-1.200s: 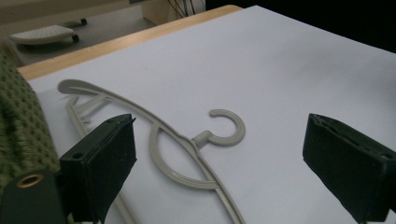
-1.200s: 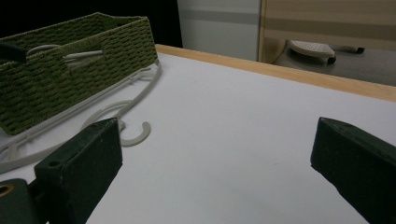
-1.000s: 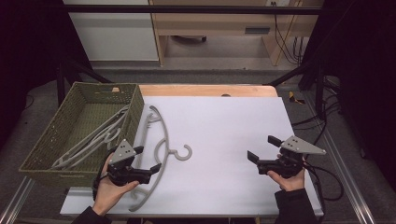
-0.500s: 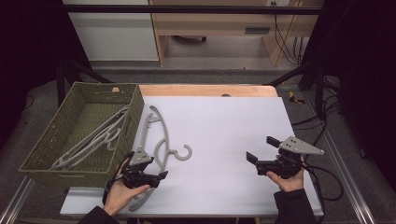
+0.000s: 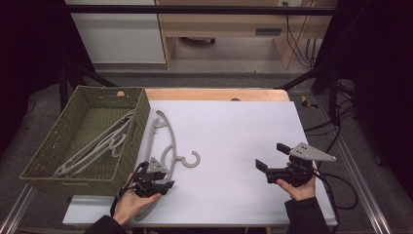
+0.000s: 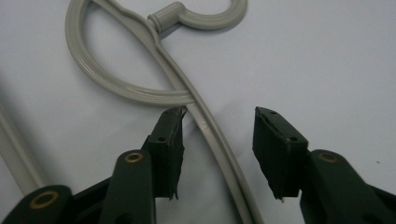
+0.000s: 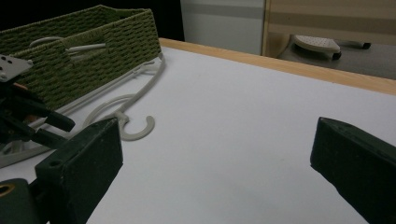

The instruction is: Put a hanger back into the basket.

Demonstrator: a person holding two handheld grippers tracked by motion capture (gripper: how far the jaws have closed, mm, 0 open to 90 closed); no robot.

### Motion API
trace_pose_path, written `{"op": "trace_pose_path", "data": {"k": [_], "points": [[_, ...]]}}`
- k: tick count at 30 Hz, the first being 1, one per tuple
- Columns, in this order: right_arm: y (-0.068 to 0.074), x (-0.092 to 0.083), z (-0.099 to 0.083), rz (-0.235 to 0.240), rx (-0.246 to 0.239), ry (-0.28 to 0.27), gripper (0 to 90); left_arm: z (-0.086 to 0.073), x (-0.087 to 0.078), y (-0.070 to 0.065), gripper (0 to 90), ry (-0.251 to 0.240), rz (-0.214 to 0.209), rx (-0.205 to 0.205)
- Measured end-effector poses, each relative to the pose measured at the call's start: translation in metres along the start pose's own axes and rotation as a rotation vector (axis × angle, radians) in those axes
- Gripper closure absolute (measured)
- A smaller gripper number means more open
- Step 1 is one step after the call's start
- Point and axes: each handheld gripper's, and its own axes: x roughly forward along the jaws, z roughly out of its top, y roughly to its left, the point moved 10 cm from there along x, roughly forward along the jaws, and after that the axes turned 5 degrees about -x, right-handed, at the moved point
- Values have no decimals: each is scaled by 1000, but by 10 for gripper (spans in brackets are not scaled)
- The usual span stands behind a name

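A grey plastic hanger lies flat on the white table, its hook pointing right. My left gripper is down over the hanger's lower arm. In the left gripper view the hanger runs between the jaws of this gripper, which have just been closing. The left pad sits at the hanger's loop and the right pad stands apart from it. My right gripper rests open at the table's right with nothing between its fingers, as the right gripper view confirms.
A green woven basket stands at the table's left edge beside the hanger, with several more grey hangers inside. It also appears in the right gripper view as the basket. Dark floor and a wooden bench lie beyond the table.
My left gripper has sunk onto the hanger's lower arm and its jaws have narrowed around it. The right gripper and the hanger have stayed where they were.
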Motion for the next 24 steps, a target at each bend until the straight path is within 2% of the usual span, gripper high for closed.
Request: {"op": "trace_pose_path", "data": {"k": [5,6,10,14,19,22,24], "points": [[0,0,0,-1,-1,-1,25,-4,4,0,629,24,3,-29],[0,0,0,-1,-2,-1,26,-4,4,1,638,22,11,-16],[0,-1,0,3,-4,0,25,-4,4,-1,663,31,10,-28],[0,-2,0,2,-3,0,25,-5,3,0,694,57,2,-11],[0,-2,0,3,-2,-2,25,-6,2,-1,707,62,-4,2],[0,-2,0,4,-3,0,25,-7,1,-5,714,69,-21,8],[0,-1,0,2,0,-3,25,-7,1,-8,721,69,-29,27]]}}
